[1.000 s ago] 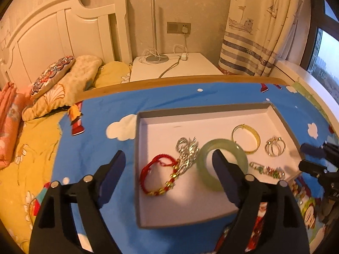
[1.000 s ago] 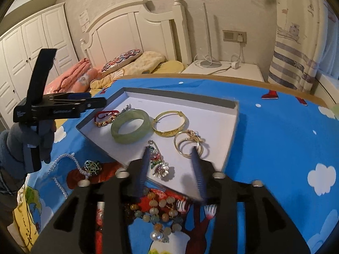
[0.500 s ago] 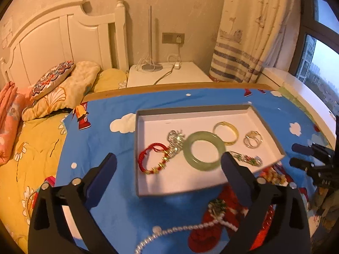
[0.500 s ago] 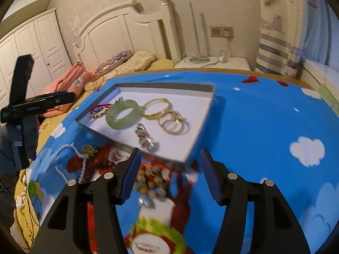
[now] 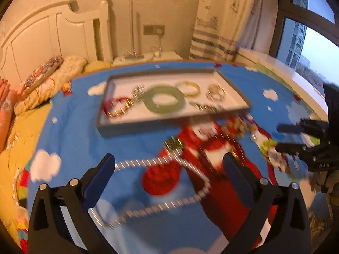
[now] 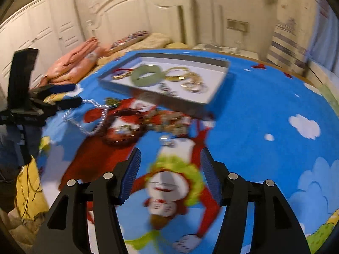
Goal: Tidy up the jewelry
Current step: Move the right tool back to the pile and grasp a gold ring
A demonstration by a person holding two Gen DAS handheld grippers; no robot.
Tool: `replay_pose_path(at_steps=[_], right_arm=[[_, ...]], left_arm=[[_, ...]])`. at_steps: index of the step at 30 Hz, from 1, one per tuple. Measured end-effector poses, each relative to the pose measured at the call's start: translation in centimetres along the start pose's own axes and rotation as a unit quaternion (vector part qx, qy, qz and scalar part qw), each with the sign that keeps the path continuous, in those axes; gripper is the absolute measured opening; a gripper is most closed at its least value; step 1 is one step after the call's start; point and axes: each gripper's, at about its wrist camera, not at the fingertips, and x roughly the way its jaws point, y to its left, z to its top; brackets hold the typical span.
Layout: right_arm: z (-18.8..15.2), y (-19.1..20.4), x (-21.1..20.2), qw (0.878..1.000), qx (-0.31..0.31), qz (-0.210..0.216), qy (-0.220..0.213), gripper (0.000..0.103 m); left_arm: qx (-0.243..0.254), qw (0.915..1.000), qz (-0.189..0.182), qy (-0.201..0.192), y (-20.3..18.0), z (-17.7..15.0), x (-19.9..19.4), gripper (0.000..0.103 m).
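Fingers of the left gripper (image 5: 168,175) stand wide apart with nothing between them, hung over the white bead necklace (image 5: 161,177) that loops across the blue cartoon-print cloth (image 5: 74,135), probably because that strand is the nearest loose piece to collect. Those of the right gripper (image 6: 169,171) are also parted, less widely, and empty, above the printed figure on the cloth. Just beyond lies a heap of mixed beads (image 6: 167,123) with a small silvery piece (image 6: 166,140) beside it, and a green pendant (image 5: 173,145) sits at the necklace's far end; blur hides finer detail. Farther on is the shallow grey tray (image 5: 131,129), where sorted pieces are kept apart: a red-and-gold bracelet (image 5: 117,108), a jade bangle (image 5: 164,99), a gold bangle (image 5: 188,85), gold rings (image 5: 216,90) and a jewelled chain (image 5: 206,106). Behind it stand the headboard (image 5: 53,33) and a curtain (image 5: 220,17).
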Motion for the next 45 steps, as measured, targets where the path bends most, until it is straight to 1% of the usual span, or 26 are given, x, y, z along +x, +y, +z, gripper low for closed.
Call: replay_pose_path(at_steps=[4, 7, 10, 13, 16, 22, 25, 29, 31, 32, 34, 36, 37, 45], right_arm=[[0.5, -0.2, 1.0, 1.000, 0.006, -0.006, 0.007, 0.057], [0.7, -0.1, 1.0, 1.000, 0.017, 0.025, 0.005, 0.054], [0.7, 0.9, 1.2, 0.999, 0.006, 0.051, 0.009, 0.051], [0.7, 1.9, 1.7, 0.998, -0.003, 0.055, 0.018, 0.049], [1.0, 2.8, 2.1, 0.998, -0.010, 0.063, 0.019, 0.046], [2.6, 4.3, 3.3, 0.996, -0.038, 0.073, 0.017, 0.043], [3.2, 4.6, 4.5, 0.995, -0.053, 0.078, 0.030, 0.041], [4.0, 4.6, 6.3, 0.992, -0.057, 0.098, 0.056, 0.037], [4.2, 4.3, 6.7, 0.990, -0.054, 0.108, 0.067, 0.037], [4.2, 4.4, 6.8, 0.990, -0.058, 0.105, 0.070, 0.034], [4.2, 4.4, 6.9, 0.990, -0.064, 0.100, 0.075, 0.032], [4.0, 4.2, 6.8, 0.990, -0.060, 0.101, 0.078, 0.027], [3.9, 4.2, 6.7, 0.990, -0.060, 0.099, 0.077, 0.024], [3.4, 4.1, 5.1, 0.993, -0.057, 0.091, 0.044, 0.024]], left_arm=[[0.020, 0.9997, -0.007, 0.014, -1.8, -2.2, 0.1, 0.101], [0.035, 0.9992, -0.008, 0.017, -2.9, -3.5, -0.1, 0.101], [0.037, 0.9990, -0.015, 0.022, -3.4, -4.5, -0.1, 0.101], [0.035, 0.9987, -0.019, 0.033, -3.6, -5.4, 0.2, 0.101], [0.043, 0.9982, -0.016, 0.038, -4.2, -6.0, 0.4, 0.101], [0.048, 0.9979, -0.017, 0.039, -4.9, -6.2, 0.7, 0.101], [0.044, 0.9981, -0.019, 0.039, -4.6, -6.3, 0.6, 0.101], [0.040, 0.9982, -0.021, 0.039, -4.3, -6.5, 0.5, 0.101], [0.039, 0.9983, -0.021, 0.039, -4.3, -6.5, 0.5, 0.101], [0.038, 0.9983, -0.022, 0.038, -4.3, -6.5, 0.4, 0.101], [0.037, 0.9984, -0.022, 0.037, -4.3, -6.7, 0.4, 0.101], [0.038, 0.9984, -0.022, 0.035, -4.3, -6.7, 0.4, 0.101], [0.038, 0.9984, -0.022, 0.035, -4.3, -6.7, 0.4, 0.101], [0.039, 0.9984, -0.019, 0.036, -4.4, -6.7, 0.3, 0.101]])
